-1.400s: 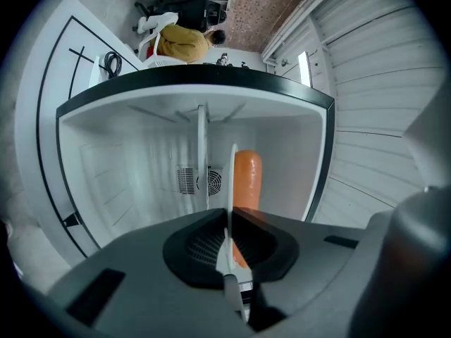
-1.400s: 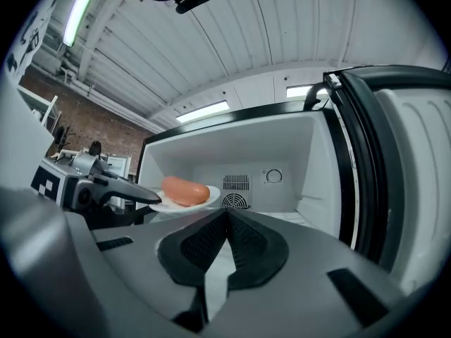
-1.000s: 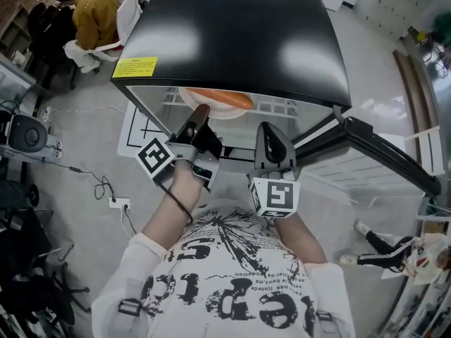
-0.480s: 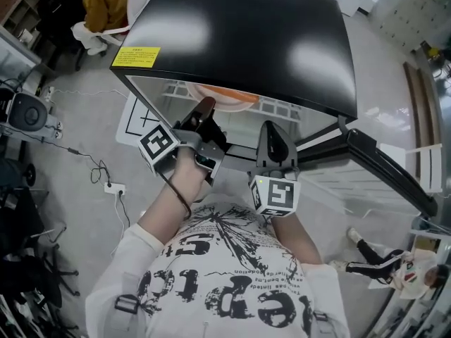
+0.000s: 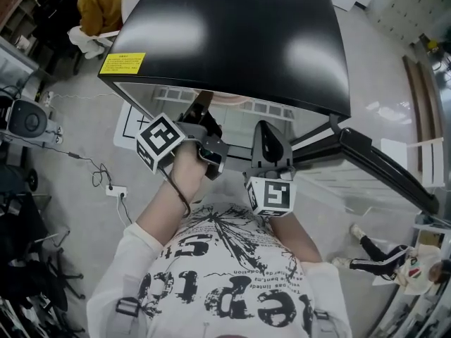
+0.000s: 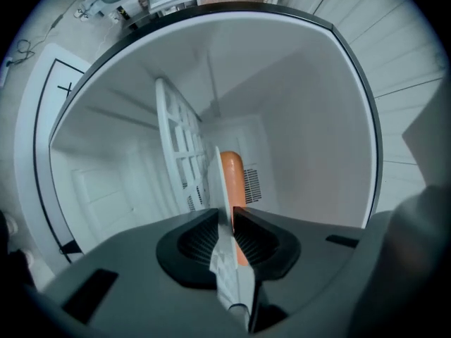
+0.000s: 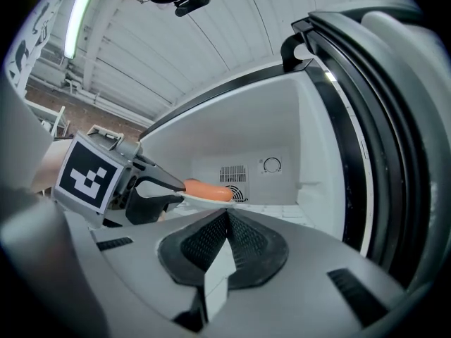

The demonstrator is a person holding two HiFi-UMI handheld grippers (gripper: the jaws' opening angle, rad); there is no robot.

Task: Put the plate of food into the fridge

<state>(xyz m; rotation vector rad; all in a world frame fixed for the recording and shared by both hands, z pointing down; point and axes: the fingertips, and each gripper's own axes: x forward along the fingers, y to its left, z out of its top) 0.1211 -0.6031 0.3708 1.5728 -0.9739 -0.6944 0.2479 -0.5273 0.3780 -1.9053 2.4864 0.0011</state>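
Your left gripper (image 5: 204, 115) reaches in under the front edge of the black-topped, white-lined fridge (image 5: 232, 41), whose black-edged door (image 5: 380, 157) stands swung open on your right. In the left gripper view, the rim of the thin white plate (image 6: 224, 189) stands edge-on between the ribbed black pads (image 6: 195, 243). The jaws are opening at this moment, yet the pads lie close against both faces of the rim and no gap shows. A long orange sausage (image 6: 236, 171) lies on the plate, beyond the pads. The plate is inside the fridge cavity, out over the white wire shelf (image 7: 282, 208) and in front of the slotted vent grille (image 7: 232, 173) and the round dial (image 7: 272, 165) on the rear wall. You cannot tell from these views whether its underside rests on the shelf or hangs just above it. Your right gripper (image 5: 264, 129) hangs just outside the opening, beside the left one and apart from the plate. Its two pads are pressed together with nothing between them. A yellow rectangular label (image 5: 121, 63) sits at the front left corner of the fridge top. Beyond that corner a person in a mustard-coloured top (image 5: 99, 2) sits on a white chair.
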